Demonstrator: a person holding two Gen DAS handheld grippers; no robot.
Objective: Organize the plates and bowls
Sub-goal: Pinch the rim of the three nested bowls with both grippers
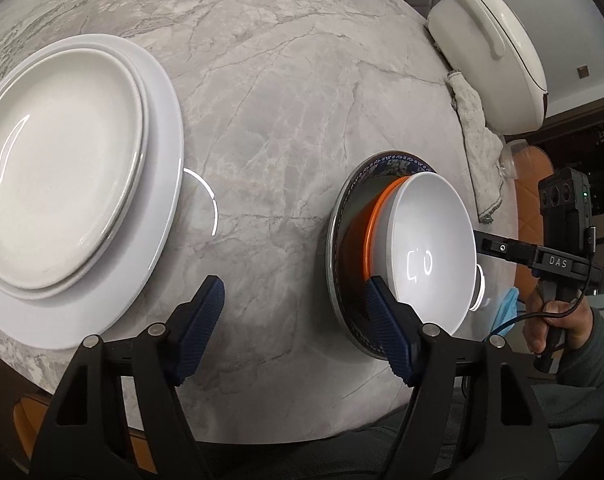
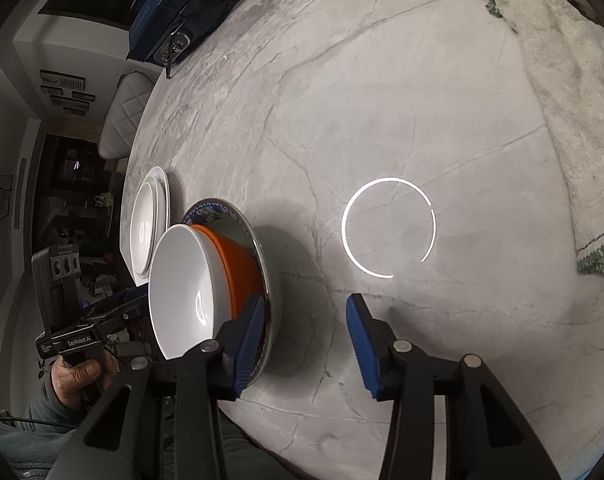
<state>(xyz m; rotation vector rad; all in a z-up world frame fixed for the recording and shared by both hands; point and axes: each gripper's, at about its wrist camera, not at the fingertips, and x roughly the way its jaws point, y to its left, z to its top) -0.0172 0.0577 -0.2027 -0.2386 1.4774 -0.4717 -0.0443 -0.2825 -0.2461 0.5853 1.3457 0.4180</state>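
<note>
Seen from the left wrist, the left gripper [image 1: 292, 330] hangs released over bare marble table [image 1: 270, 120], between two stacked white plates [image 1: 62, 168] and a bowl stack: white bowl [image 1: 434, 248] mouth-up in an orange bowl [image 1: 372, 228] on a blue-patterned plate [image 1: 386, 162]. A white lidded pot [image 1: 490, 44] shows only here.

From the right wrist, the right gripper [image 2: 304, 344] is released too, beside that stack; a dark blue appliance [image 2: 182, 12] appears only here.

Both of the 2 fisheye views look steeply down along their own jaws, close over the marble worktop [image 1: 286, 92]. The left one faces the worktop's near edge, the right one its length. Both share the bowl stack [image 1: 430, 248] [image 2: 190, 292] and the white plates [image 1: 62, 168] [image 2: 148, 228].
</note>
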